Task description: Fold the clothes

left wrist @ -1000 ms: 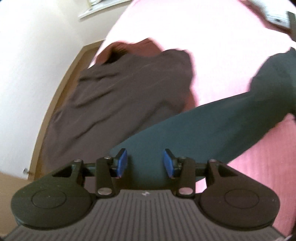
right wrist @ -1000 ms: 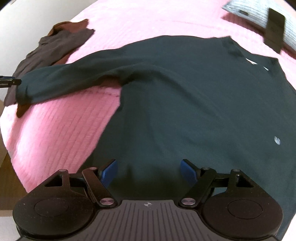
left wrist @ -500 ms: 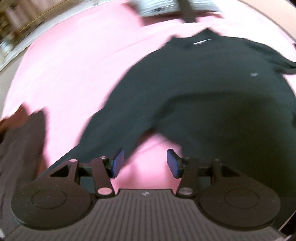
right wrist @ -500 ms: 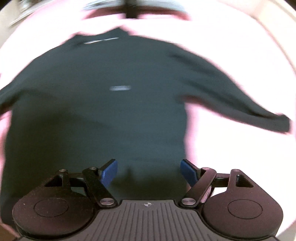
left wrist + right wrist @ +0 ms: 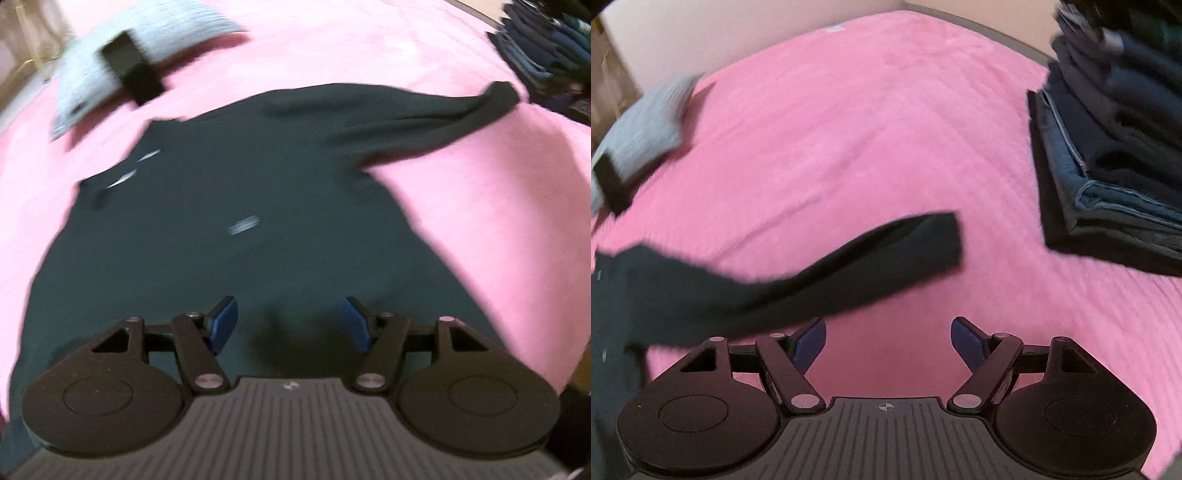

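While a folded stack [image 5: 1108,155] stands aside, the dark sweater [image 5: 229,221] lies spread flat, unfolded; left gripper [image 5: 288,325] and right gripper [image 5: 888,345] gape apart, empty

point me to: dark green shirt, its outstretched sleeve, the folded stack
dark green shirt [image 5: 229,236], left wrist view, on the chest near the small pale mark
outstretched sleeve [image 5: 886,254], right wrist view, on the forearm part short of the cuff
folded stack [image 5: 1108,155], right wrist view, on its near side
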The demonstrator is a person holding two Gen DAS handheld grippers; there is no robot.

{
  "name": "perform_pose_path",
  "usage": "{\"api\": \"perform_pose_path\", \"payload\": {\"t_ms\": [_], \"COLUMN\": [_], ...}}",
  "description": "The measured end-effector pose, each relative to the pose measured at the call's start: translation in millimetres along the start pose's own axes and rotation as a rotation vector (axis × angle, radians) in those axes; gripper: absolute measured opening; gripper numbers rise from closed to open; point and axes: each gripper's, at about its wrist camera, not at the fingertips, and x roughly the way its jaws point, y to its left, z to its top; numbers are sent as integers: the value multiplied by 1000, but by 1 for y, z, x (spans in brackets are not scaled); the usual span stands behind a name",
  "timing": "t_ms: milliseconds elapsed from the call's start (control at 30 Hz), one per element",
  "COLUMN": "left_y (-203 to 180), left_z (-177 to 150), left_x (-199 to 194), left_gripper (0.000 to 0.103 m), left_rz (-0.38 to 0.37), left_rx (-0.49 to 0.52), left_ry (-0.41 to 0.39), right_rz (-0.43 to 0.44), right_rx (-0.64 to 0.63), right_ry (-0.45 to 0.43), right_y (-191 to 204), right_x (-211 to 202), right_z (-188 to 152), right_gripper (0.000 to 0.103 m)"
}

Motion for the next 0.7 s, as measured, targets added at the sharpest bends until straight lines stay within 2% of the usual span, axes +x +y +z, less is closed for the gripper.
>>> {"api": "perform_pose_path", "payload": {"t_ms": [133,233,267,300,333,400,533,700], "left_y": [-48,-74,-78,-79,-81,-81,-74,-72], "left_z": [33,52,56,59,61,67,76,89], "left_x": [13,22,25,27,28,28,25,30], "left_gripper": [59,60,60,60,60,60,60,60], "left_rz": [-31,-46,-46,-41,-36,-22,-9,-14], "left_rx": [63,98,104,112,117,121,125,138], "left_ry": [16,35,45,54,62,72,75,71], "right_rz": [62,109,120,132,144,173,145,61], "right_rx": [-147,-229,-247,-265,-283,-313,-381,-221], "right_ry": [-20,-12,-1,10,21,37,44,148], "right_y": [-19,-19,-21,-22,-23,-26,-39,-78], "right_x": [33,46,50,54,58,57,12,-17], "right_z": [28,33,33,33,33,30,-1,-58], "right_gripper": [77,77,66,32,16,2,2,2]}}
